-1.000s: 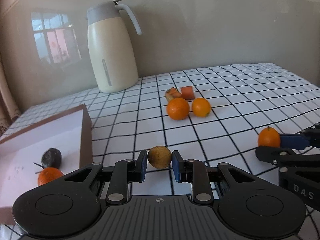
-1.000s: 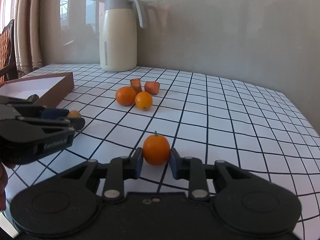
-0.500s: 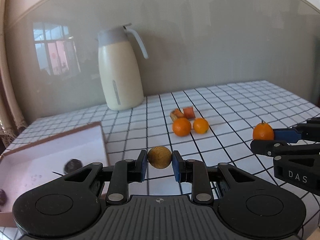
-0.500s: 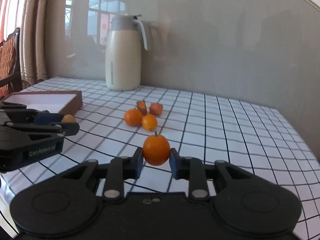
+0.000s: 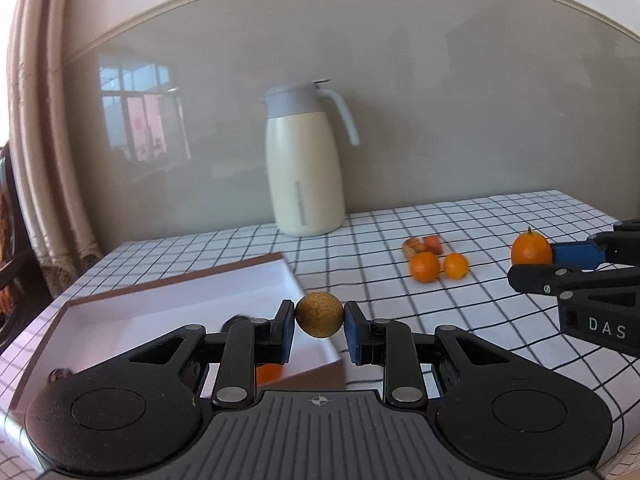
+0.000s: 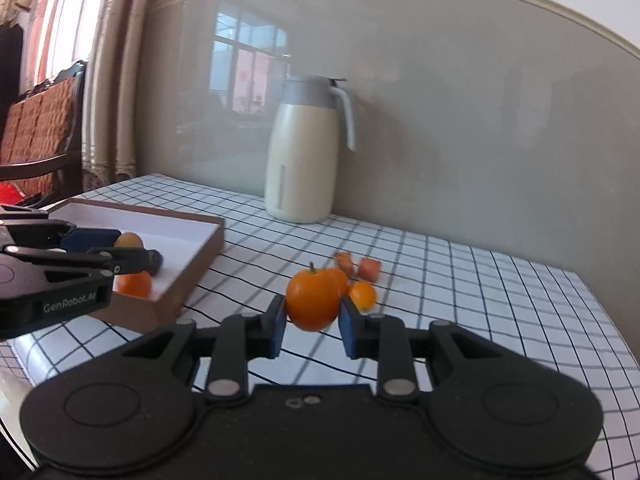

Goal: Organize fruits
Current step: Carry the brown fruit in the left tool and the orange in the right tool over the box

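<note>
Brown fruit [image 5: 319, 314] and orange [image 6: 313, 299] sit clamped between tongs.

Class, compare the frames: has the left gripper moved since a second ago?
Yes. The left gripper, shut on the brown fruit, has risen and swung left, now over the box corner, farther from the jug.

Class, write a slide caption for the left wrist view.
Left gripper holds a brown fruit above the box.

There are two hand-held grippers, the left [image 5: 319, 330] and the right [image 6: 312, 322]. Four oranges: one held [image 6: 313, 299], two on the desk [image 5: 425, 267] [image 5: 456, 265], one in the box [image 6: 134, 283]. One brown fruit [image 5: 319, 315], one jug [image 5: 304, 160], one box [image 5: 180, 280].
</note>
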